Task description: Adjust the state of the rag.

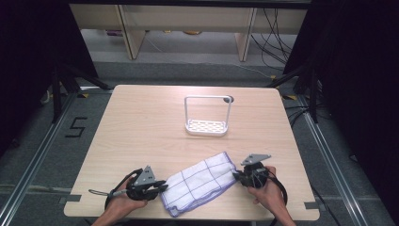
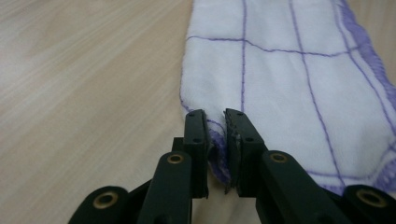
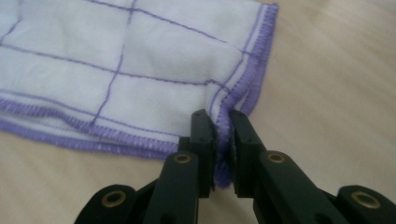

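A white cloth [image 1: 200, 181] with thin purple grid lines and a purple stitched hem lies folded near the table's front edge. My left gripper [image 1: 161, 185] is at its left end, shut on the cloth's edge [image 2: 219, 154], which is pinched between the jaws of my left gripper [image 2: 215, 116]. My right gripper [image 1: 236, 175] is at the cloth's right end, shut on a hemmed corner [image 3: 223, 140]; its jaws squeeze the purple hem where my right gripper [image 3: 219, 116] meets it. The cloth [image 2: 289, 88] rests flat on the wood, and the same cloth [image 3: 140, 65] spreads left in the right gripper view.
A white wire-frame rack [image 1: 207, 116] with a perforated base stands upright near the middle of the wooden table [image 1: 141, 122]. A round hole [image 1: 228, 99] sits in the tabletop behind it. Dark stands and cables flank the table.
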